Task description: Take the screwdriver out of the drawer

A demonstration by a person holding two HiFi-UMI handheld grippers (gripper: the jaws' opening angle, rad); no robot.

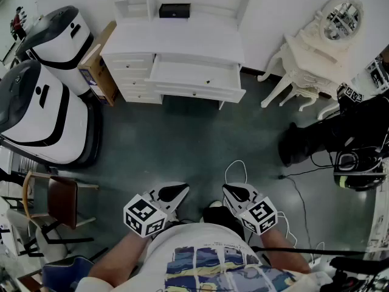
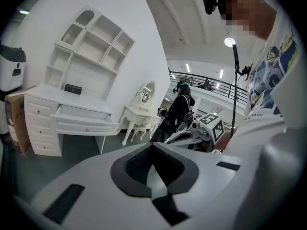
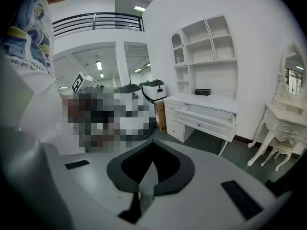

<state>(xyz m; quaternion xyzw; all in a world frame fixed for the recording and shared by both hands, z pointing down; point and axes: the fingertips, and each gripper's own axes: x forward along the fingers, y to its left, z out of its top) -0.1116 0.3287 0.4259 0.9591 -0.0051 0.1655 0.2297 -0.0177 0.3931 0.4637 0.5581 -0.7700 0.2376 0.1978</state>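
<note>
White vanity table [image 1: 307,53] right; cardboard box [image 1: 98,66] left; wooden chair [image 1: 61,201] lower left.

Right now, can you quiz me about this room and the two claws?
1. True or false: the wide drawer of the white desk is pulled open.
2. The left claw and the right claw are: A) both shut and empty; B) both wide open; C) holding a screwdriver.
3. Fill in: the little table right of the desk carries an oval ____.
Key: 1 true; 2 A; 3 mirror.
</note>
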